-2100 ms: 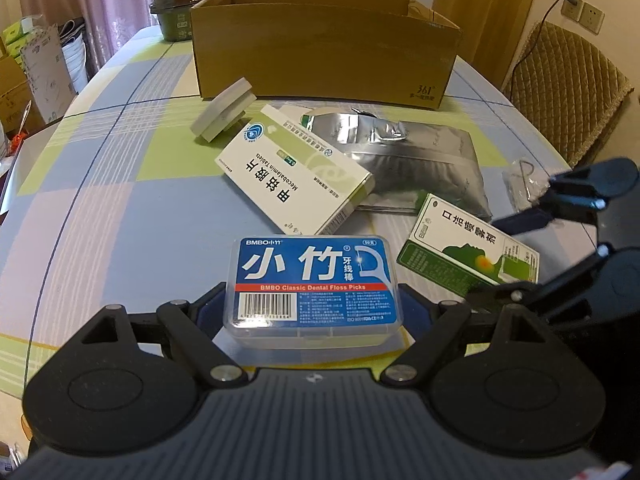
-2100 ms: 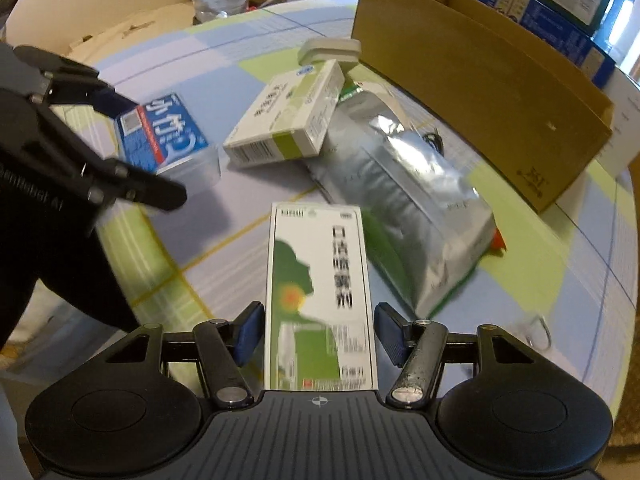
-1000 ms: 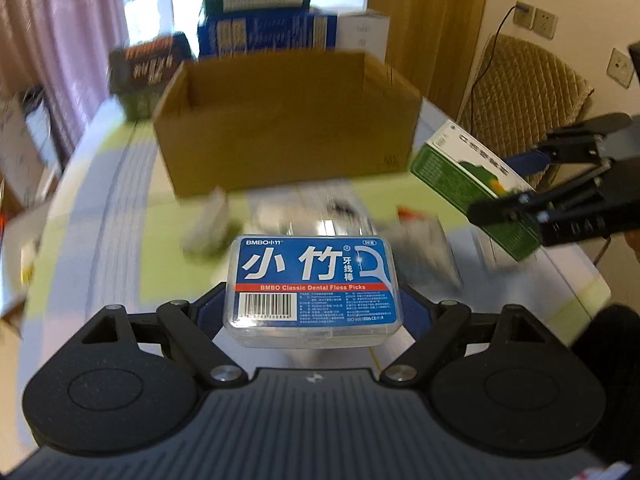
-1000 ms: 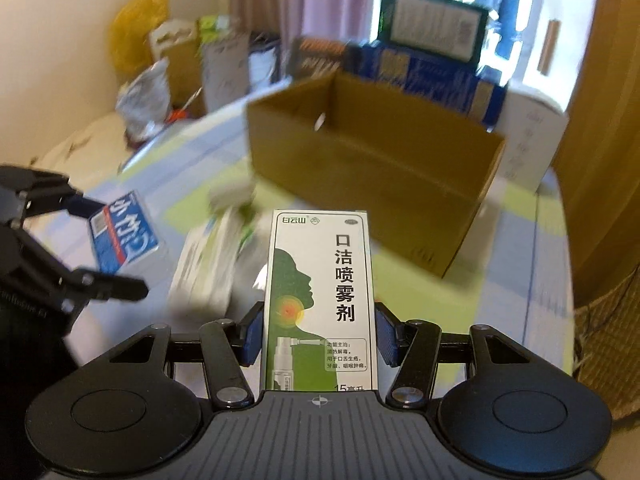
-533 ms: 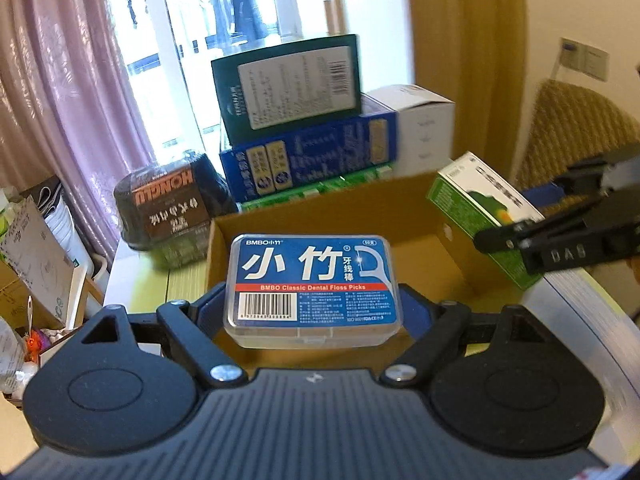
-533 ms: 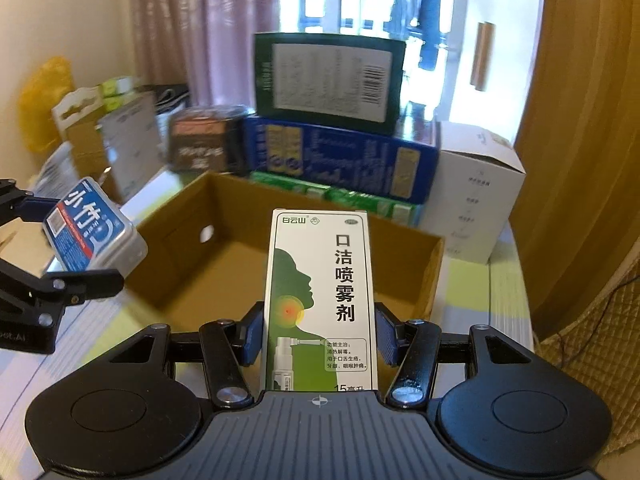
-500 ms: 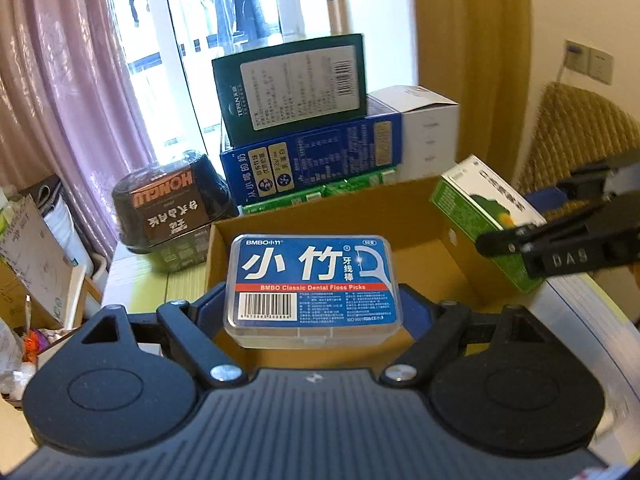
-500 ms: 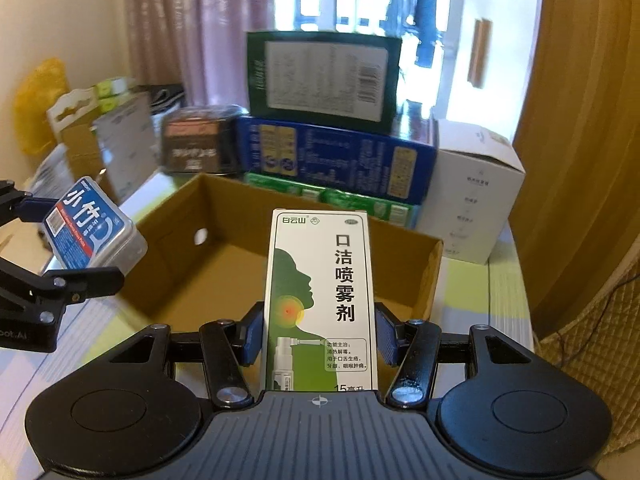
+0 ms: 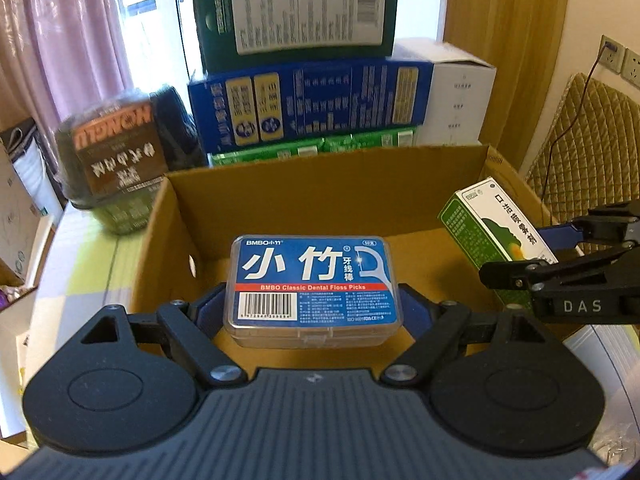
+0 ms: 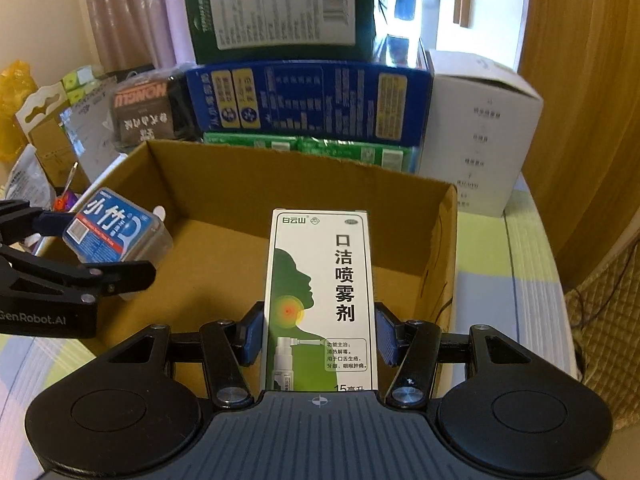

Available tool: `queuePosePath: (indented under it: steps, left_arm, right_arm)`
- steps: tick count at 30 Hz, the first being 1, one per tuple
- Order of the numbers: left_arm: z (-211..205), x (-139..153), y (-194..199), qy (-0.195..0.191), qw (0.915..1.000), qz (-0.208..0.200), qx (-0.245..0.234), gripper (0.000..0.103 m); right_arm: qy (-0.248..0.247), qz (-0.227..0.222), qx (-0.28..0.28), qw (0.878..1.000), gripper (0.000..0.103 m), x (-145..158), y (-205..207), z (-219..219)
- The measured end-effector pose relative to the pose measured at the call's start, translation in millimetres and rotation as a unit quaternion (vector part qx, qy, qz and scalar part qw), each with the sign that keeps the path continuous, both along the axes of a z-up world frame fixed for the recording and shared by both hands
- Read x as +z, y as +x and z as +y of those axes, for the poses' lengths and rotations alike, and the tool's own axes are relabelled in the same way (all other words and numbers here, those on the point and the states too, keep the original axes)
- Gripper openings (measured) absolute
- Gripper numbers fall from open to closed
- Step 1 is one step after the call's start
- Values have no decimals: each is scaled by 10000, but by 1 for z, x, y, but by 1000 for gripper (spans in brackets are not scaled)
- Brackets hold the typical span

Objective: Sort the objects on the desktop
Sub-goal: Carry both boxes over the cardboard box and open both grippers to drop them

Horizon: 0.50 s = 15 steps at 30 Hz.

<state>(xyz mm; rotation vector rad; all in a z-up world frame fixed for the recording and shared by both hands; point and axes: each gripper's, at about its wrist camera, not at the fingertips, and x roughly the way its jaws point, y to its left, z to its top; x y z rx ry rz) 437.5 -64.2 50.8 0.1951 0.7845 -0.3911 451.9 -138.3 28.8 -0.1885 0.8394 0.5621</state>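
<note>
Left hand-held gripper (image 9: 313, 307) clamps floss box (image 9: 312, 286); right hand-held gripper (image 10: 320, 338) clamps spray carton (image 10: 320, 300), both over cardboard box (image 9: 320, 184).

The floss pick case (image 9: 312, 286) is clear glossy plastic under a printed blue label. The spray box (image 10: 320, 300) is smooth printed card. At twelve o'clock, the cardboard box (image 9: 328, 188) is matt brown corrugated board.

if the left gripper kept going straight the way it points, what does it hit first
Probably the far inner wall of the cardboard box. The left gripper, shut on the floss pick case, points across the open box, and nothing shows between case and wall. If it points slightly downward, the box floor could come first; depth is unclear.
</note>
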Motion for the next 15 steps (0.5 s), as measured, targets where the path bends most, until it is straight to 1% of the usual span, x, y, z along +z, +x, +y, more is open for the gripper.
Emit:
queuePosePath:
  steps: [1,2,6,9,13,14,15]
  left_arm:
    - [-1,-3,1,43,10000,28,4,86]
    - [-3,-6,2,90,9999,58,-14,89]
    - [0,-11,3,24,10000,71,21,90]
    - [6,-5,1,-47,10000,-18,61,90]
    - [15,6,-6,-117,9998,-98,104,90]
    - [18,9,-8,-143,9998,-113,111,90]
    - [22,12,-10,-174,9997,-115,119,90]
  right_arm:
    - [-10,13,-16,10000,52,-2,1,0]
    - [-17,29,-30,10000,52,-5,2,0]
    - [-12,73,-36,10000,52,-10,2,-2]
    - [0,80,-46,10000,52,-12,3,1]
    - [195,196,30,9996,53,-11,4,3]
    - [285,190,82,9994,53,-9,3,3]
    - [322,146,113,9993,59,-5,1,3]
